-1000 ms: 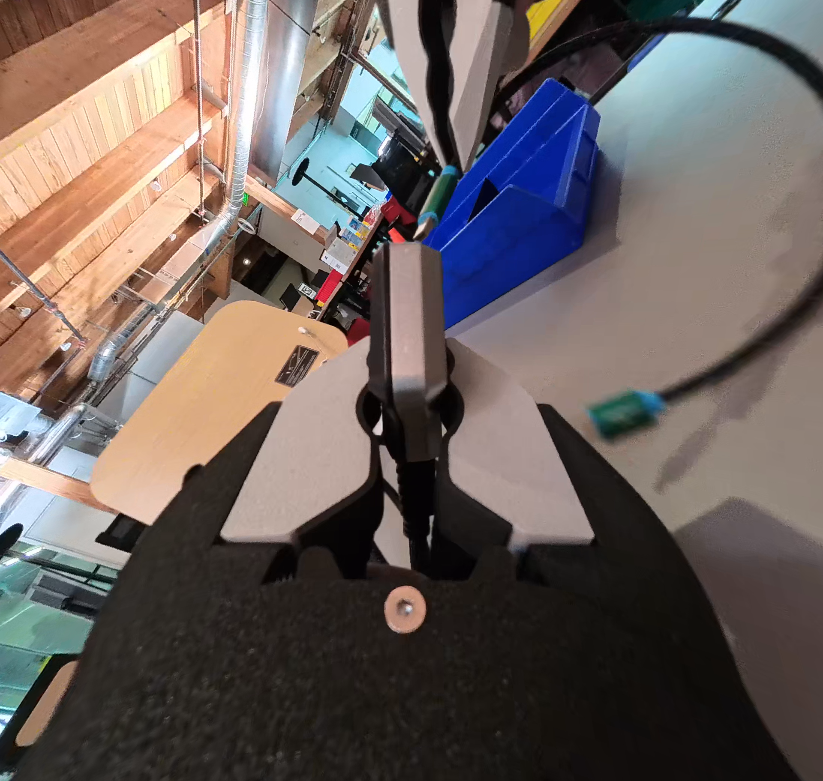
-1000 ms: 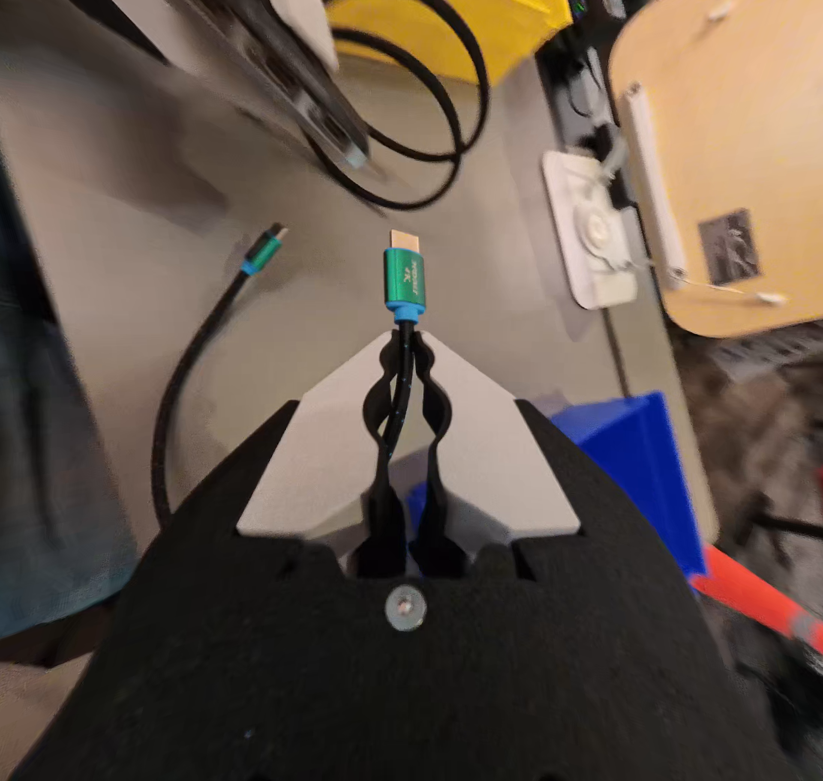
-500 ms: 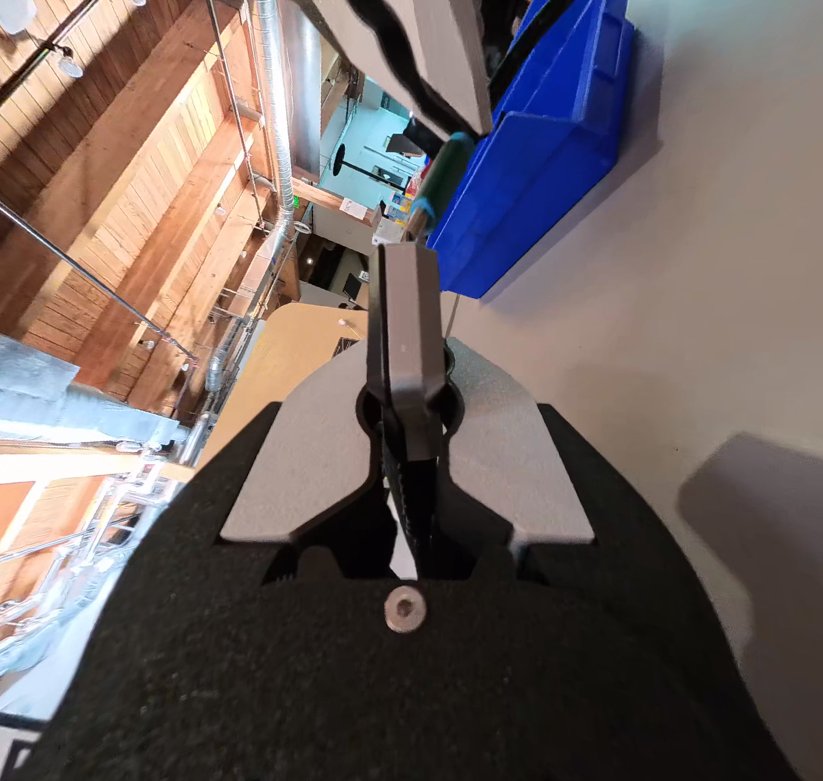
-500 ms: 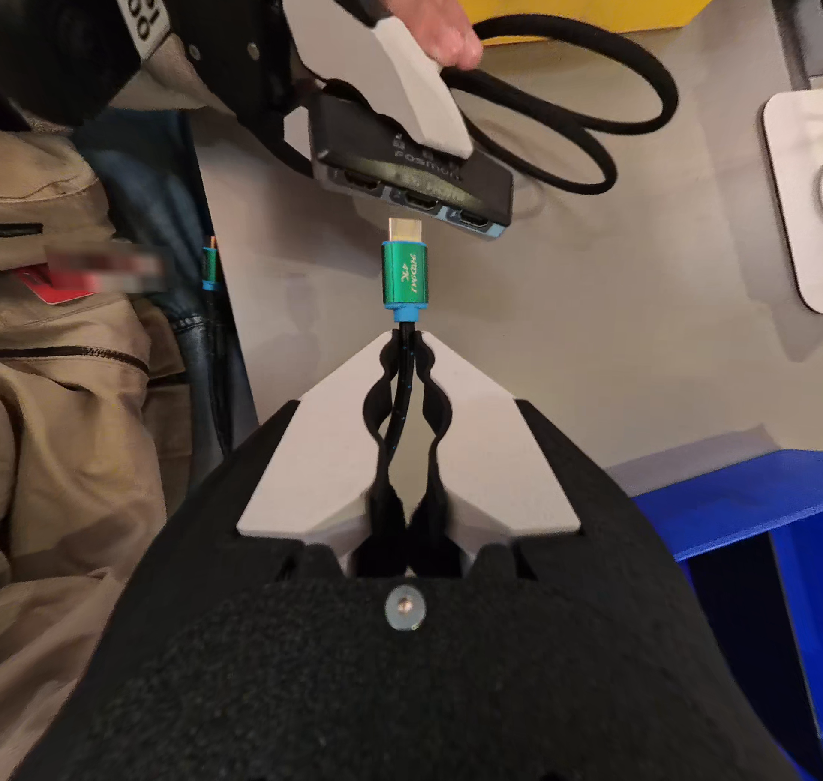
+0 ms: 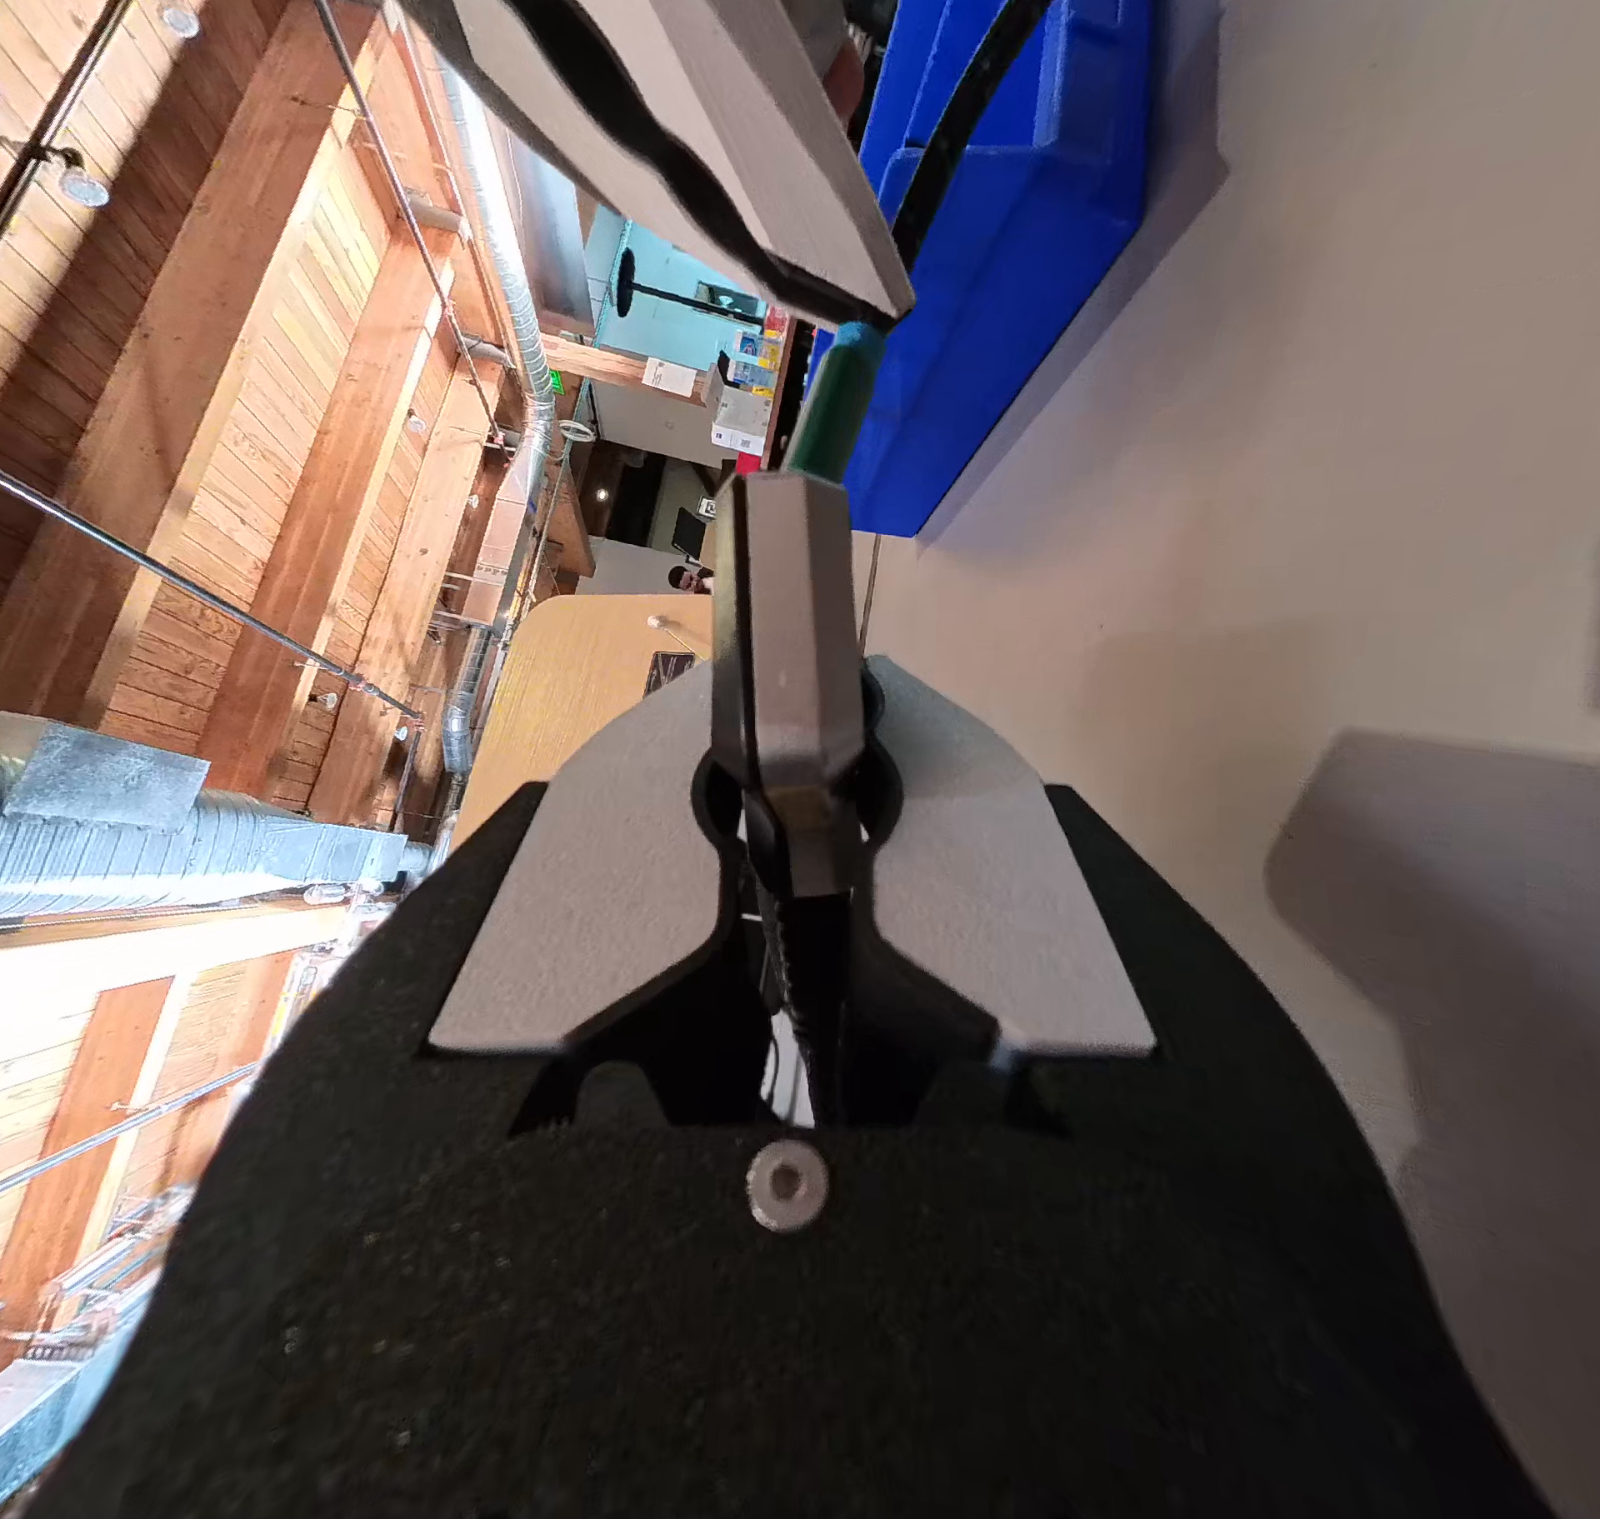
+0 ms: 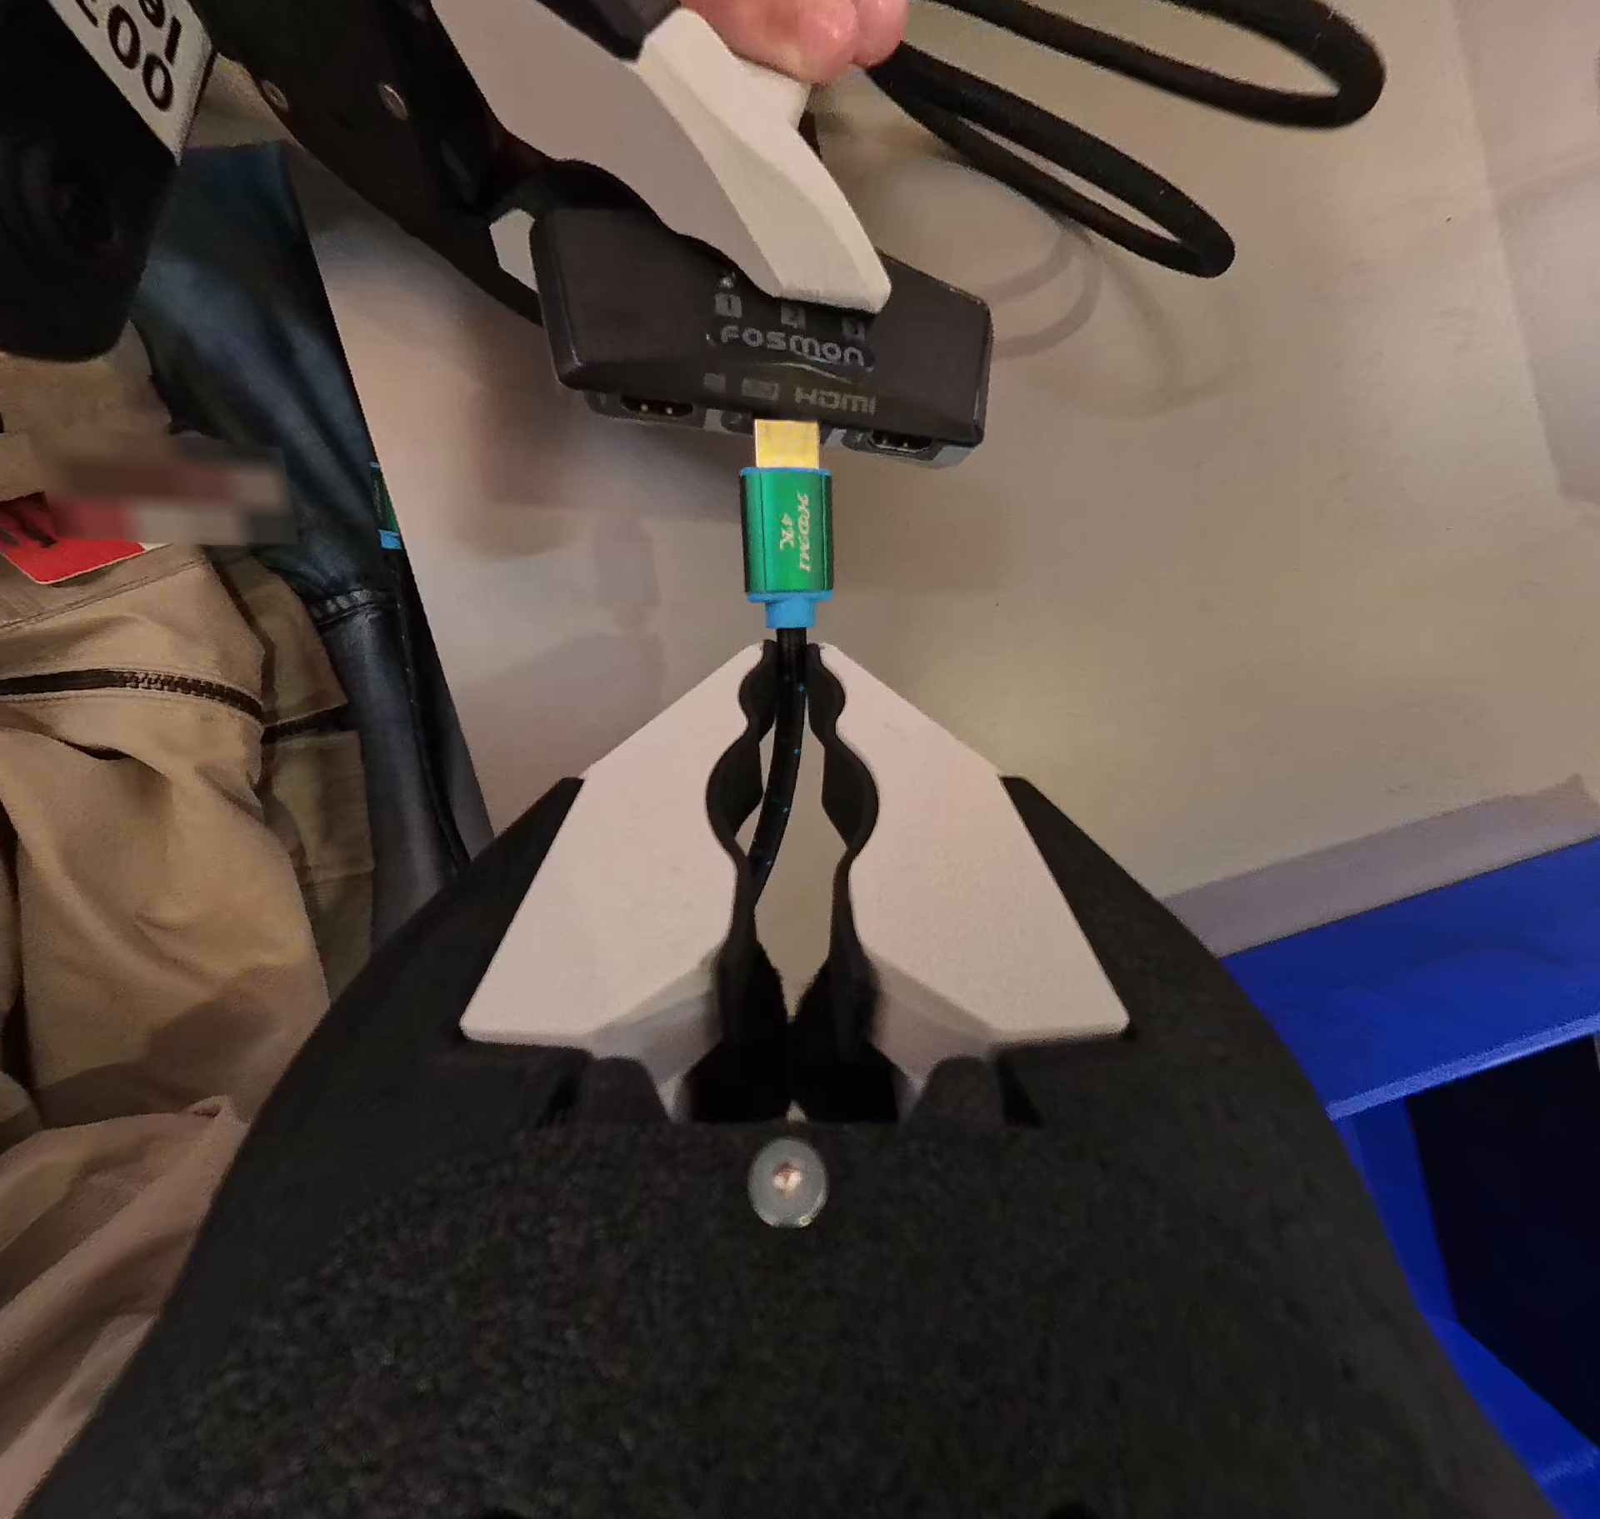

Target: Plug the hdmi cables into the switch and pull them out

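The black HDMI switch (image 6: 762, 352) is held in the air, its three ports facing my right gripper. My left gripper (image 5: 786, 698) is shut on the switch (image 5: 792, 655), which shows edge-on there. Its white finger (image 6: 745, 179) lies across the switch top. My right gripper (image 6: 783, 651) is shut on a black braided cable just behind its green plug (image 6: 783, 538). The plug's gold tip (image 6: 783, 443) is at the mouth of the middle port. In the left wrist view the right gripper (image 5: 675, 136) and the plug (image 5: 835, 395) come in from above.
A coil of black cable (image 6: 1125, 92) lies on the beige table (image 6: 1212, 612) behind the switch. A blue bin (image 6: 1429, 1001) stands at the right, also in the left wrist view (image 5: 996, 265). A second green plug (image 6: 385, 508) hangs by a person's tan clothing (image 6: 130, 785). Some 7 cm of space lies between my two pairs of fingers.
My right gripper has swung round and carried the green plug up to the switch; the gap has closed and the tip now meets the middle port. The left gripper keeps hold of the switch.
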`<state>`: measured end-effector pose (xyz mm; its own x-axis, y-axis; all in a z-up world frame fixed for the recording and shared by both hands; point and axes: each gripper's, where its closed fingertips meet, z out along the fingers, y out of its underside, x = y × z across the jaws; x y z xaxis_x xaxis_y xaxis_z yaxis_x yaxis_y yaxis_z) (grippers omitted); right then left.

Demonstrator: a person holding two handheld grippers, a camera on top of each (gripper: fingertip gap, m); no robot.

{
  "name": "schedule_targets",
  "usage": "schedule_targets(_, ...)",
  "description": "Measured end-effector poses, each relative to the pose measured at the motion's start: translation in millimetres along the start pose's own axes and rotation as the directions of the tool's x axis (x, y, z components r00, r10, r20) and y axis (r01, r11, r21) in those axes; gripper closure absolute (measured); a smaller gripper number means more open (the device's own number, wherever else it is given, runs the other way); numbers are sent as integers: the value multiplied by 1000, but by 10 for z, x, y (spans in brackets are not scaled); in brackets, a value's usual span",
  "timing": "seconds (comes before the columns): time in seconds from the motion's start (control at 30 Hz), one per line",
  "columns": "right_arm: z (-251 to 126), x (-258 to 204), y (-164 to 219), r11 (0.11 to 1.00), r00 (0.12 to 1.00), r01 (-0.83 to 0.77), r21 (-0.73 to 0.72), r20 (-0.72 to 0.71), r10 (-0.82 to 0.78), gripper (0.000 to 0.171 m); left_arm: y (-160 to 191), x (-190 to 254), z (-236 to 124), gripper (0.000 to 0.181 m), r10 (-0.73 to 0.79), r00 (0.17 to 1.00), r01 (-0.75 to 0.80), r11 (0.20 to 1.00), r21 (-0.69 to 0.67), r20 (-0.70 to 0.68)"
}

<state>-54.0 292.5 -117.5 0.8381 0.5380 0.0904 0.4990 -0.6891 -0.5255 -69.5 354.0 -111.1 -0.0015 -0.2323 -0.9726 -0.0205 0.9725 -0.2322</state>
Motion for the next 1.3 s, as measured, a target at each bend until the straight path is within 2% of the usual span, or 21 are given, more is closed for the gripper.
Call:
schedule_targets(0.4,-25,-60,75,995,1000,17,-101,-18,-19,167,-32,90,31,159,98,995,-98,995,-19,-22)
schedule_targets(0.47,-49,-75,72,993,999,21,-117,-32,-25,167,-43,132,41,159,137,990,-137,990,-23,-32)
schedule_targets(0.57,-58,-42,85,986,994,58,-157,-81,-72,167,-41,151,55,159,117,993,-118,993,-32,-35)
schedule_targets(0.67,-98,-19,-2,996,996,53,-68,-61,-57,167,-12,71,55,160,35,999,-35,999,-18,-12)
schedule_targets(0.77,-213,105,-200,991,999,15,130,-49,-9,166,23,-108,96,160,-106,994,106,994,32,19)
schedule_targets(0.83,-284,162,-296,971,999,-42,237,0,43,166,44,-216,139,160,-143,989,140,988,67,37)
schedule_targets(0.9,-331,253,-367,944,997,-68,322,-13,76,166,86,-294,205,160,-167,984,163,984,76,54)
schedule_targets(1.0,-441,320,-494,887,992,-117,447,8,126,165,87,-353,258,160,-277,959,270,956,115,52)
schedule_targets(1.13,-400,308,-498,882,988,-147,447,32,148,165,78,-310,256,160,-257,966,251,962,108,40)
schedule_targets(1.23,-411,341,-570,842,978,-205,498,68,197,165,120,-349,251,160,-299,953,293,951,97,54)
schedule_targets(1.3,-380,351,-554,848,976,-212,485,70,204,165,136,-324,251,161,-299,953,295,952,85,42)
